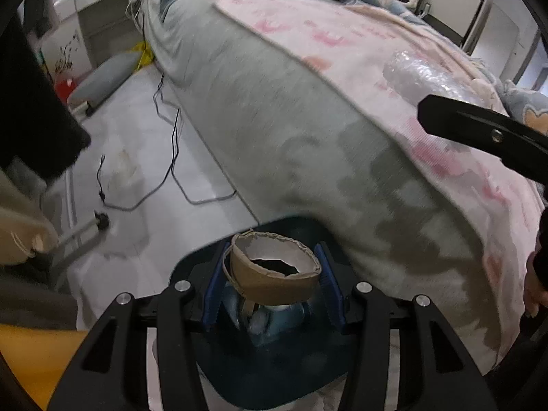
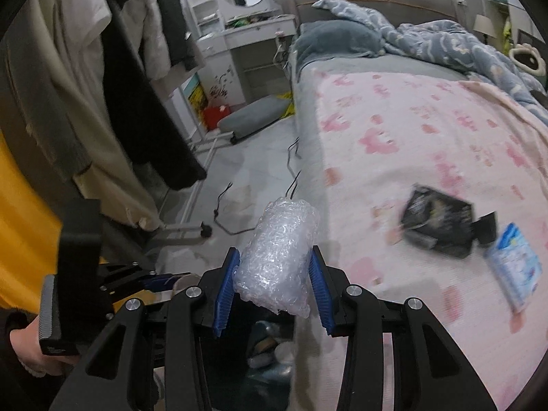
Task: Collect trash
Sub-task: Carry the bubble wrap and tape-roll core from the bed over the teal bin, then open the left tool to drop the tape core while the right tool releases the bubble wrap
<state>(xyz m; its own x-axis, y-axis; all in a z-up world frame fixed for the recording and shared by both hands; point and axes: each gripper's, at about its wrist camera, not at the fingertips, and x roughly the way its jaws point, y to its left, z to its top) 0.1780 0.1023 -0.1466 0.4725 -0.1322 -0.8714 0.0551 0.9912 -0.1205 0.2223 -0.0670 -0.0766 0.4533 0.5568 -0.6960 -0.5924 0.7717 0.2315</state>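
Note:
My left gripper (image 1: 272, 257) is shut on a torn brown cardboard ring (image 1: 270, 281), squeezed between its blue pads. Right under it is a dark blue trash bin (image 1: 260, 387) with some rubbish inside. My right gripper (image 2: 274, 257) is shut on a roll of clear bubble wrap (image 2: 277, 260) and holds it at the bed's edge, above the same dark bin (image 2: 233, 359). The left wrist view shows the bubble wrap (image 1: 421, 75) beyond one of the right gripper's black fingers (image 1: 479, 133). A black packet (image 2: 438, 222) and a blue-and-white packet (image 2: 517, 267) lie on the pink blanket (image 2: 394, 144).
The bed (image 1: 274, 109) fills the right side of both views. Black cables (image 1: 171, 157) and a crumpled white scrap (image 1: 123, 171) lie on the grey floor. Coats hang on a rack (image 2: 113, 85) to the left. A grey cushion (image 2: 253, 116) lies near a white dresser.

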